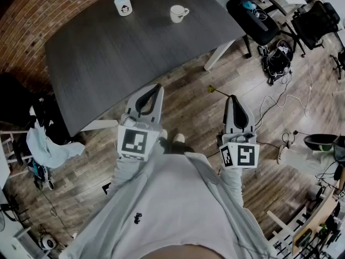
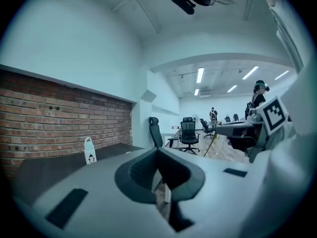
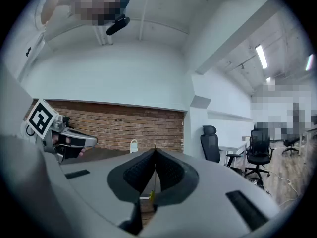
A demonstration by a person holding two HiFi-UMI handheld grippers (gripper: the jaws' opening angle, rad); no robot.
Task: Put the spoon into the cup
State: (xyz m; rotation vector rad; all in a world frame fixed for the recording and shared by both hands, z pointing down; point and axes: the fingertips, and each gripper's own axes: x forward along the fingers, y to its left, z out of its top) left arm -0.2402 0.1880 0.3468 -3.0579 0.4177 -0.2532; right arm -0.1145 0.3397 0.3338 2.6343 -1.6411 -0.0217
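Note:
A white cup [image 1: 178, 13] stands on the far part of the dark grey table [image 1: 108, 63], well ahead of both grippers. My right gripper [image 1: 232, 97] is held level over the wooden floor and is shut on a thin spoon [image 1: 215, 91], whose yellowish end sticks out to the left of the jaw tips. In the right gripper view the spoon [image 3: 151, 195] shows as a thin line between the closed jaws [image 3: 154, 150]. My left gripper [image 1: 159, 87] hovers near the table's near edge, shut with nothing in it; its tips meet in the left gripper view [image 2: 158, 151].
A white bottle-shaped item with a penguin print [image 1: 123, 1] stands left of the cup. Black office chairs [image 1: 259, 15] and loose cables [image 1: 277, 58] lie to the right of the table. A pale blue cloth [image 1: 48, 147] hangs at the left by the brick wall [image 1: 32, 15].

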